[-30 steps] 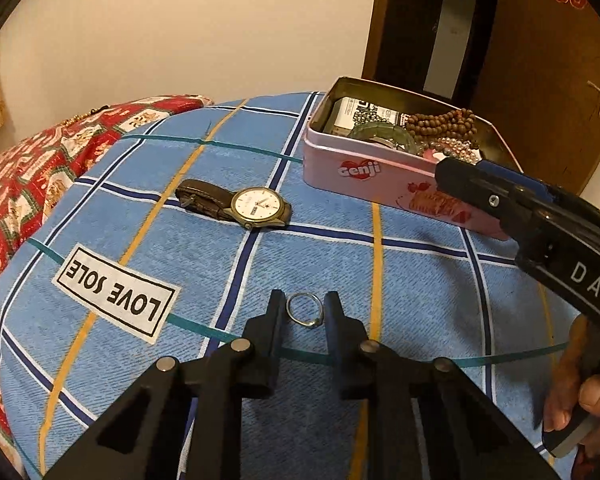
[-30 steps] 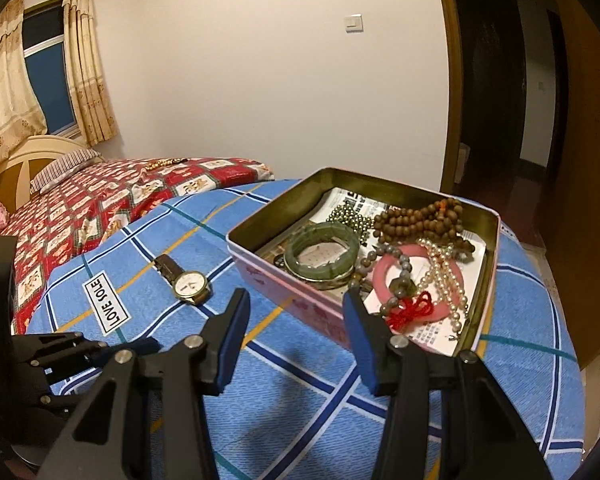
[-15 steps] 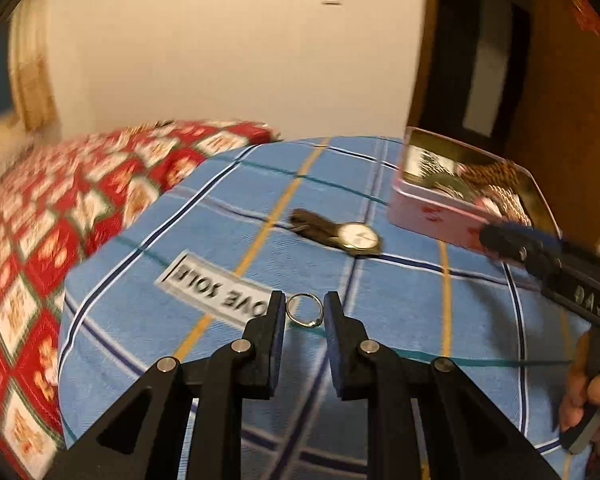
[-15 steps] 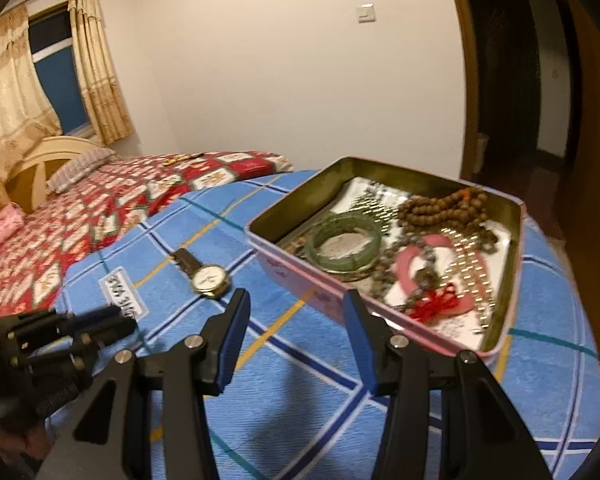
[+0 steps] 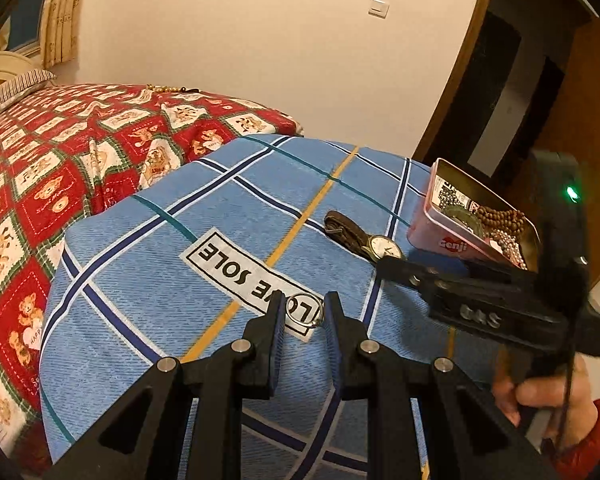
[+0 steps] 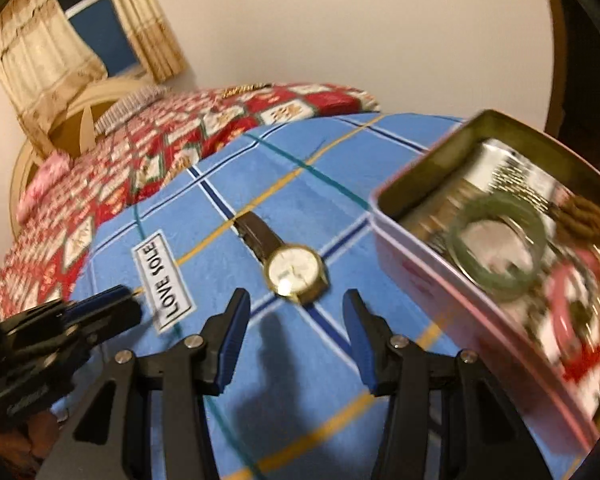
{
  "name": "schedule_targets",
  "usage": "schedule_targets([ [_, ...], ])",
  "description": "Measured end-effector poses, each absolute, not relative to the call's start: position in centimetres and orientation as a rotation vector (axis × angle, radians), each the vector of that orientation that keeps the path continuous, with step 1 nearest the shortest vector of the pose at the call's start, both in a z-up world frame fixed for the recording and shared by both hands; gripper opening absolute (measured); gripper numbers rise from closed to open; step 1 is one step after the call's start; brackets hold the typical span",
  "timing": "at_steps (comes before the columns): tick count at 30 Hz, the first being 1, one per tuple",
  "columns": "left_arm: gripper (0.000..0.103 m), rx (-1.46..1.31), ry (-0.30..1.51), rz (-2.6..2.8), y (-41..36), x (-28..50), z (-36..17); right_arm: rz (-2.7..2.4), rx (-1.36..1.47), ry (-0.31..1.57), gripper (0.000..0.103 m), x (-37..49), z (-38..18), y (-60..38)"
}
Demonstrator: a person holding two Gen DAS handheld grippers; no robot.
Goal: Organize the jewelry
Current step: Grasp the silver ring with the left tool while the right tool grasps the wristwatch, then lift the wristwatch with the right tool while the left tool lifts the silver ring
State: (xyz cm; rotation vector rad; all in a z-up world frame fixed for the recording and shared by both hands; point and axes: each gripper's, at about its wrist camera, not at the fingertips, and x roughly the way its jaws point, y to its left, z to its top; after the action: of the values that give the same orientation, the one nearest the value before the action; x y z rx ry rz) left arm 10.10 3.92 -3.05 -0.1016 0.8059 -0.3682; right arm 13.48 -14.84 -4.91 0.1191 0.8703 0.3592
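My left gripper is shut on a small silver ring and holds it above the blue checked cloth. A wristwatch with a white face and brown strap lies on the cloth; it also shows in the left wrist view. My right gripper is open and empty, just short of the watch and low over it. The pink tin at the right holds a green bangle, wooden beads and other jewelry; it also shows in the left wrist view.
A white "LOVE SOLE" label is on the blue cloth. A bed with a red patterned quilt lies to the left. A dark wooden door stands behind the tin.
The left gripper has lifted and swung left with the ring in it. The right gripper has moved down and left from over the tin toward the watch.
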Motion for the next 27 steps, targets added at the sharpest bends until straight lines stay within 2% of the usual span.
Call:
schedule_targets([
  [8,0.019,-0.119,0.815,-0.377,4.1,10.3,-3.1,0.368,0.026,0.879,0.054,14.8,-5.1,-13.5],
  [9,0.019,-0.119,0.816,-0.376,4.1,10.3,-3.2,0.372,0.02,0.88,0.051,14.7,-5.0,-13.5],
  [10,0.019,-0.119,0.816,-0.377,4.1,10.3,-3.2,0.374,0.01,0.881,0.041,14.6,-5.1,-13.5],
  [11,0.019,-0.117,0.814,-0.376,4.0,10.2,-3.1,0.366,-0.005,0.882,0.039,14.5,-5.1,-13.4],
  [27,0.019,-0.105,0.72,-0.4,4.1,8.6,-1.9,0.327,0.059,0.882,0.039,8.2,-4.9,-14.7],
])
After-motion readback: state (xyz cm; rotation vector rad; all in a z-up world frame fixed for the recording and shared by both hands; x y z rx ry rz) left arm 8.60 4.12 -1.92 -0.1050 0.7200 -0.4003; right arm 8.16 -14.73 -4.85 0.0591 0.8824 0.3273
